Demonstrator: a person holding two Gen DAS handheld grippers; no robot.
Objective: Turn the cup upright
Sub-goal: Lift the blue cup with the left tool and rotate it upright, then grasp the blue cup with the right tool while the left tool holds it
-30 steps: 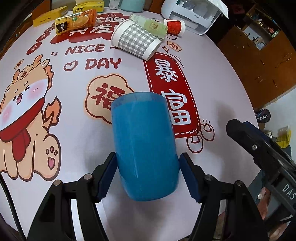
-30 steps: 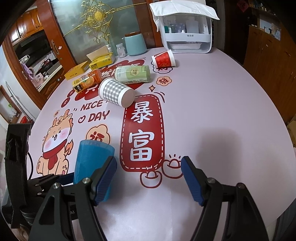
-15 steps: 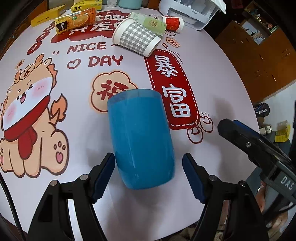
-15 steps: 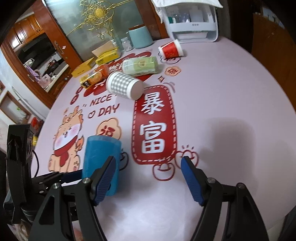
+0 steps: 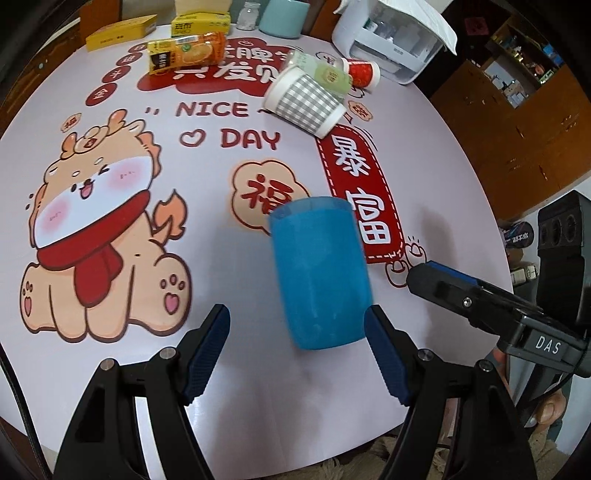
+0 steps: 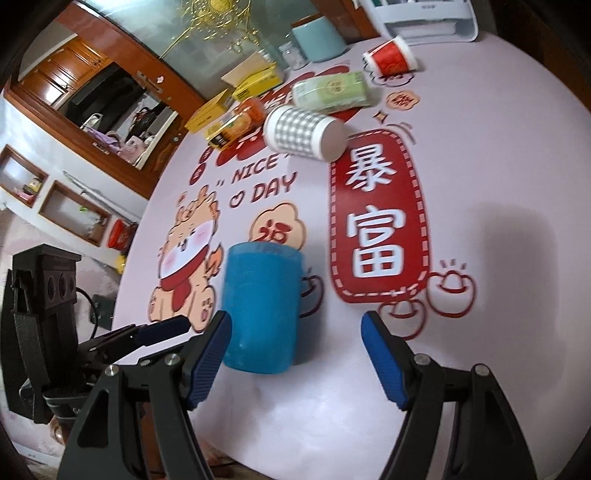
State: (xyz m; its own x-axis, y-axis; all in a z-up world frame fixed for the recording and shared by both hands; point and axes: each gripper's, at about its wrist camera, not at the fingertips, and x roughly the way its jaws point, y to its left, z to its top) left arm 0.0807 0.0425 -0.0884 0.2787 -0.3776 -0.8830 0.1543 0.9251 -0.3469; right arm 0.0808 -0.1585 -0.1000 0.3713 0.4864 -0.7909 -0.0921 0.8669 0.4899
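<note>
A blue cup (image 5: 319,271) stands upright on the round table near its front edge, open end up; it also shows in the right wrist view (image 6: 260,308). My left gripper (image 5: 301,354) is open and empty, just in front of the cup, apart from it. My right gripper (image 6: 295,354) is open and empty, with the cup beyond its left finger. A grey checked cup (image 5: 304,101) lies on its side further back, also seen in the right wrist view (image 6: 303,133). A red cup (image 5: 364,72) lies on its side behind it.
A green bottle (image 6: 330,90) lies beside the checked cup. An orange juice carton (image 5: 186,51), yellow boxes (image 5: 116,33), a teal jar (image 5: 282,16) and a white organiser (image 5: 391,35) stand at the back. The table's front edge (image 5: 258,448) is close below the grippers.
My left gripper has let go of the blue cup and drawn back and to the left. The cup stays standing. My right gripper has tilted and moved nearer to the cup.
</note>
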